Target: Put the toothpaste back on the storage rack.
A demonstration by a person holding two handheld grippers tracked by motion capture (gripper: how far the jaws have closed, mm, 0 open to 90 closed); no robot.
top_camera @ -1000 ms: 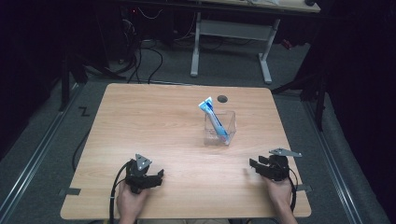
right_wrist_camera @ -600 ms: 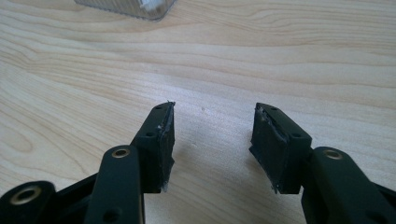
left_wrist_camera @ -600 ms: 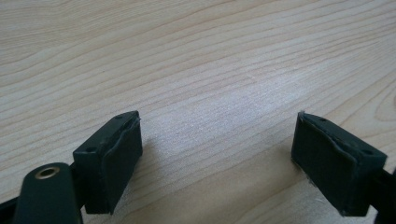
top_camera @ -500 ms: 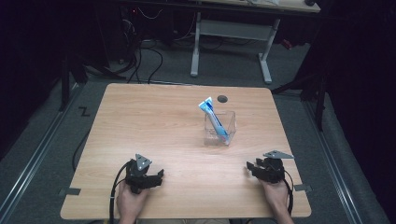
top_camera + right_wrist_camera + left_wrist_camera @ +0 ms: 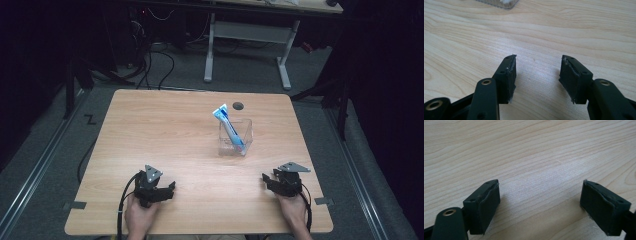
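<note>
A clear square container point(image 5: 235, 137) stands right of the table's middle, and a blue and white tube point(image 5: 229, 126) leans upright inside it. My left gripper point(image 5: 161, 192) rests near the front left of the table, held by a hand. In the left gripper view its jaws stand wide apart over bare wood, so the left gripper point(image 5: 540, 203) is open with nothing between them. My right gripper point(image 5: 270, 181) sits near the front right. The right gripper point(image 5: 537, 75) is open and holds nothing. A corner of the container point(image 5: 499, 3) shows at the top of the right gripper view.
The wooden table point(image 5: 165, 135) has a dark round cable hole point(image 5: 238, 105) near its far edge behind the container. Beyond the table stand a white desk frame point(image 5: 250, 37) and cables on a dark floor. A cable point(image 5: 120, 210) trails from the left gripper.
The right gripper has moved slightly left and toward the front edge. The left gripper has stayed in place.
</note>
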